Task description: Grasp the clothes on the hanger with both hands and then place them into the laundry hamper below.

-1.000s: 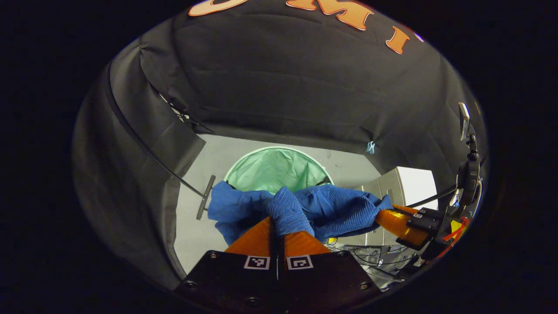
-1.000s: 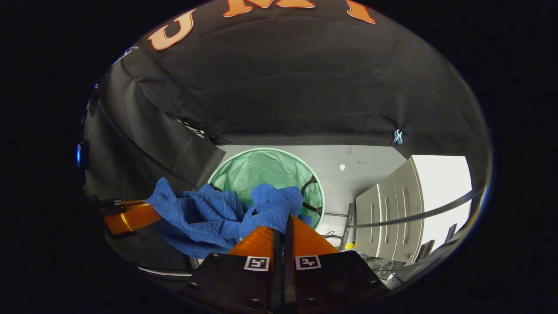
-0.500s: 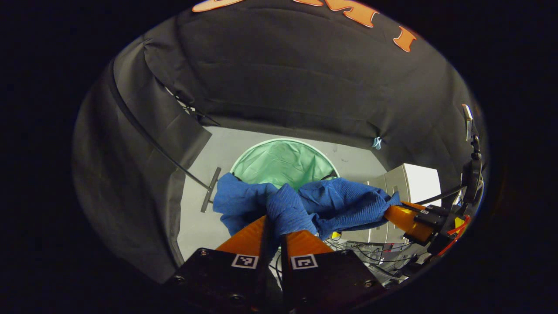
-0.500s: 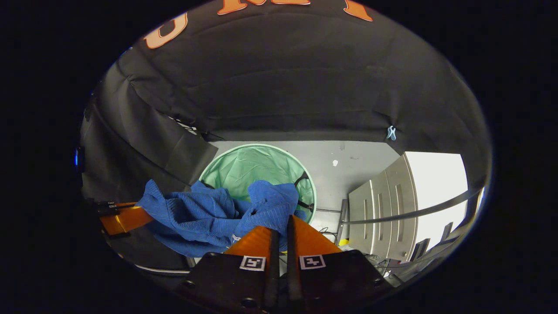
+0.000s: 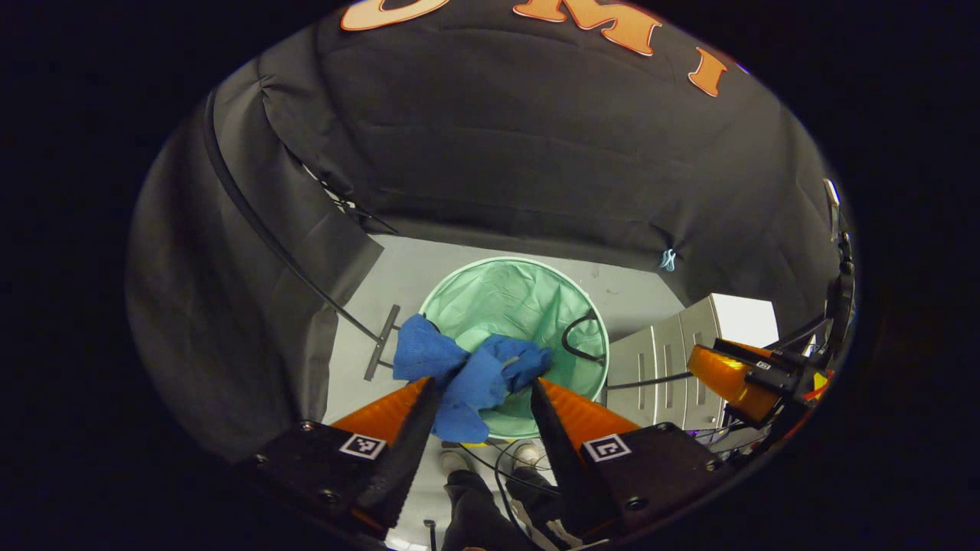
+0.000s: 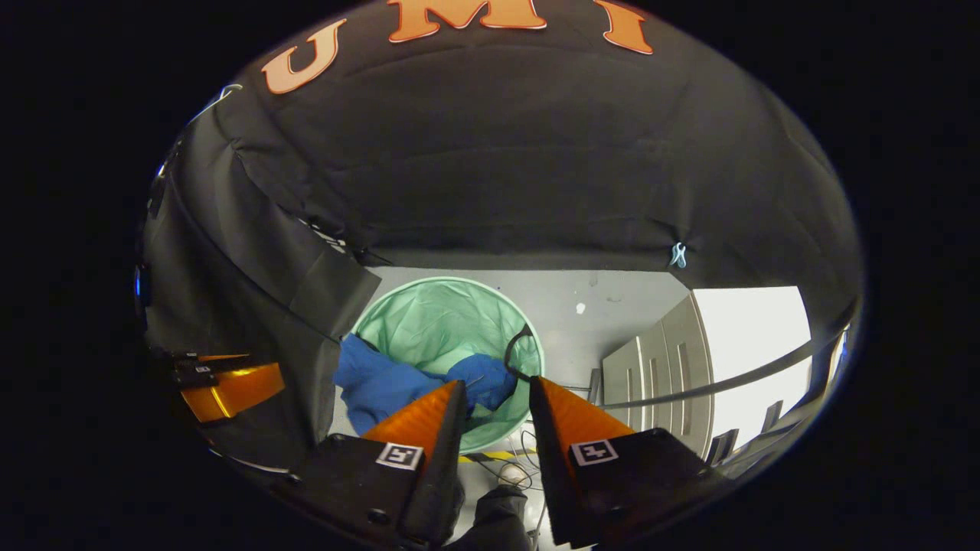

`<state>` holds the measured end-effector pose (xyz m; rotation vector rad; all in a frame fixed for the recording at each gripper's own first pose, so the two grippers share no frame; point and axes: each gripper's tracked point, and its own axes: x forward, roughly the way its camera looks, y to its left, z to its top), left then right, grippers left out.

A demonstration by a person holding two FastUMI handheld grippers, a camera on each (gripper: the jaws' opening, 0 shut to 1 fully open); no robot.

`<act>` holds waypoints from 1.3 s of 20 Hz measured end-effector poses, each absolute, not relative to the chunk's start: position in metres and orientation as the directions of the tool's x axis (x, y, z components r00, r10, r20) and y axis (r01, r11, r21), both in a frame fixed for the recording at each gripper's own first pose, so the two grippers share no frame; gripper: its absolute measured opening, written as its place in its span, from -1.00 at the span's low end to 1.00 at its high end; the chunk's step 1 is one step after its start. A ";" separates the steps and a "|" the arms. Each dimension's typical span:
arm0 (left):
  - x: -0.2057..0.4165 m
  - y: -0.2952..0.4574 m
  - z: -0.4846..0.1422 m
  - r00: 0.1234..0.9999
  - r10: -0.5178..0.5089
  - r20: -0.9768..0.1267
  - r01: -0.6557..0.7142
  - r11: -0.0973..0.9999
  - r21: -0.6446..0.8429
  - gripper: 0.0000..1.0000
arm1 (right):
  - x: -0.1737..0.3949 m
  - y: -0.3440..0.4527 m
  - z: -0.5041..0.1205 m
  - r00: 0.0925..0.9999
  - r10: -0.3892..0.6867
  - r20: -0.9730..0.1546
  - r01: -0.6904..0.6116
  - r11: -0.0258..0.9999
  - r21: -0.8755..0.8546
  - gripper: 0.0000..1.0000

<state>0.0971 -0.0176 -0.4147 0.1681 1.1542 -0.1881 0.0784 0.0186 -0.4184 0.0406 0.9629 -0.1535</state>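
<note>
- blue ribbed garment (image 5: pixel 467 371) is free of both tools, bunched at the near-left side of the green laundry hamper (image 5: pixel 536 279); one fold drapes over the rim, rest sits inside or is on its way in, can't tell which
- same in the right gripper view: garment (image 6: pixel 398 383) lies across the hamper's (image 6: pixel 429 321) left rim, part hangs outside
- left tool (image 5: pixel 478 398) fingers wide apart, nothing between them, above the hamper's near edge
- right tool (image 6: pixel 494 394) also spread open and empty, over the hamper mouth; its body shows in the left gripper view at far right (image 5: pixel 735 371), well apart from the cloth
- judgement: drop is made but not clean, since the overhanging fold could drag the garment out over the rim
- to do it well: release w/ both tools centred over the opening, not the rim; if cloth stays hung up, nudge or re-pinch the outside fold and tip it inward
- black handle loop (image 5: pixel 578 337) on the hamper's right side, avoid snagging it
- grey cabinet (image 5: pixel 666 360) stands just beside the hamper on the floor (image 5: pixel 398 275)
</note>
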 end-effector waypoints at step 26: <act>0.071 -0.039 -0.350 0.513 -0.075 -0.855 0.249 0.966 0.065 0.95 | 0.040 -0.017 -0.342 0.663 -0.166 -0.730 0.186 0.981 -0.053 0.96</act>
